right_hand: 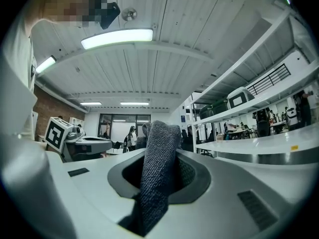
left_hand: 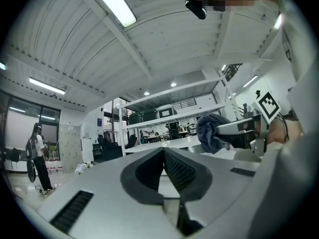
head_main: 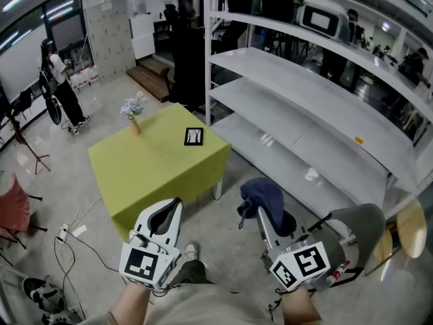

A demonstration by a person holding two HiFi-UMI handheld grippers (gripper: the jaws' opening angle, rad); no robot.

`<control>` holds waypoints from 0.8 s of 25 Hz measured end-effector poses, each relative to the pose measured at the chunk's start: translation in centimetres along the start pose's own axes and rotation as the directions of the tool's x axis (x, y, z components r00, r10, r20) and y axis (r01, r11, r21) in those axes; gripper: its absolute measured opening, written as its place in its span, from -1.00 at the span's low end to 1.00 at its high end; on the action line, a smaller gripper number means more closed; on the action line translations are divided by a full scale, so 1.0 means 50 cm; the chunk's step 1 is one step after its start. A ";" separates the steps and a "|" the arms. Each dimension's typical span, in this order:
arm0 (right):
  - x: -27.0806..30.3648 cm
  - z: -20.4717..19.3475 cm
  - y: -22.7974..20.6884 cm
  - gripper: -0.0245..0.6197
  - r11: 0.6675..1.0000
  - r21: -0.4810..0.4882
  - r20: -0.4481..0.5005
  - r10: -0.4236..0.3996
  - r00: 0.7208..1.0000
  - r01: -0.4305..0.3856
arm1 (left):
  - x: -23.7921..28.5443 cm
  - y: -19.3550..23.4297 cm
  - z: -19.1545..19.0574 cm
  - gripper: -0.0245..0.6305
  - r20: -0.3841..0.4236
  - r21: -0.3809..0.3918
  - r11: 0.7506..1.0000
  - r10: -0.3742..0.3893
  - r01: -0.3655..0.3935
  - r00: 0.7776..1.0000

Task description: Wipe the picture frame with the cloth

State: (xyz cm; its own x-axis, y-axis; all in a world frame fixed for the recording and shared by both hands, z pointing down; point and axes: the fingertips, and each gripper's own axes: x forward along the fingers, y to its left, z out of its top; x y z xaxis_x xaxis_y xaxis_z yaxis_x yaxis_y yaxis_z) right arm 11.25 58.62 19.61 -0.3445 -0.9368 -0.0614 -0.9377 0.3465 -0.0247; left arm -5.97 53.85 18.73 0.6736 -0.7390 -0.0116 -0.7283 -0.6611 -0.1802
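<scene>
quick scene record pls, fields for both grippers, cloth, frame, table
left gripper: shut, empty
right gripper: shut on cloth
frame: on table, near its right corner, untouched
vase: on table, left of frame
grippers: both short of the table
wiping: not yet begun
</scene>
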 end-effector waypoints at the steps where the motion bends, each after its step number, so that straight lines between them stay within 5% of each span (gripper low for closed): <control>1: 0.005 -0.009 -0.006 -0.66 1.000 0.006 -0.002 0.000 1.000 0.000 | 0.008 -0.002 -0.008 -0.90 0.002 0.004 1.000 -0.005 0.005 1.000; 10: 0.101 -0.076 -0.051 -0.65 1.000 0.017 -0.029 0.010 1.000 -0.009 | 0.092 0.054 -0.066 -0.90 0.015 -0.021 1.000 -0.016 0.016 1.000; 20: 0.311 -0.118 -0.102 -0.65 0.999 0.028 -0.080 0.016 0.997 -0.014 | 0.231 0.214 -0.125 -0.90 -0.043 -0.034 0.999 -0.005 0.004 0.999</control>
State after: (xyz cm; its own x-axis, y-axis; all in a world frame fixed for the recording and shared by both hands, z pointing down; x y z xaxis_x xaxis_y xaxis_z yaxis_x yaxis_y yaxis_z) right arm 10.44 42.01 24.68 -0.3621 -0.9320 0.0185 -0.9312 0.3608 -0.0522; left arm -6.74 37.42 22.84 0.6712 -0.7406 0.0316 -0.7298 -0.6677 -0.1466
